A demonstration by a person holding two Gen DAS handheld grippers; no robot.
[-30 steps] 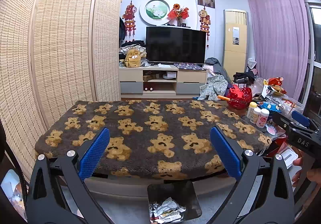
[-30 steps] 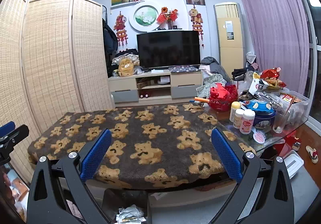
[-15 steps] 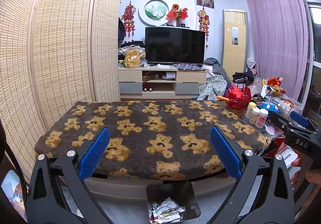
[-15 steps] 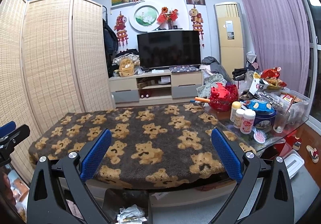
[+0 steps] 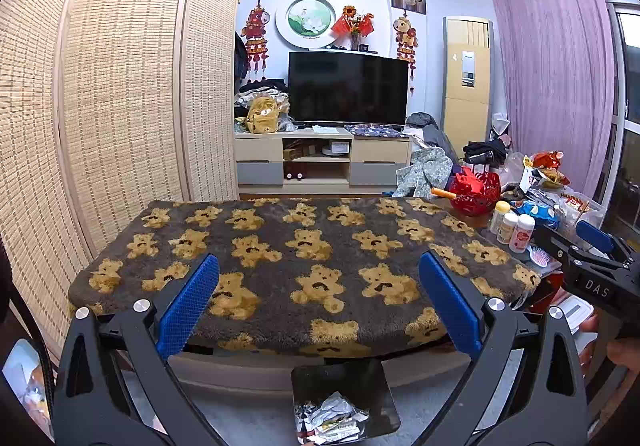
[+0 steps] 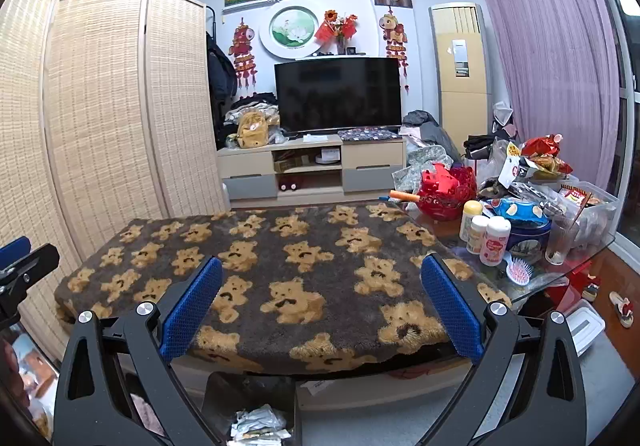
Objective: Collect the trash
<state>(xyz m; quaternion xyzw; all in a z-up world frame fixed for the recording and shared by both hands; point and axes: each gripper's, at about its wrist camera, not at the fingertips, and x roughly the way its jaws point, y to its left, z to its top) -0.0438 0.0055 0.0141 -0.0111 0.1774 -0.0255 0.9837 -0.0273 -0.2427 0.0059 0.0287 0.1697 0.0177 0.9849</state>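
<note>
Both the left gripper (image 5: 319, 300) and right gripper (image 6: 321, 302) hover with jaws released and hold nothing. The trash (image 5: 330, 420) sits in the bin (image 5: 344, 382) below the blanket-covered tabletop (image 5: 280, 246). Risk: the right-side clutter (image 6: 520, 202) includes non-trash that could be grabbed by mistake.

Both views crept slightly toward table (image 5: 280, 246).
</note>
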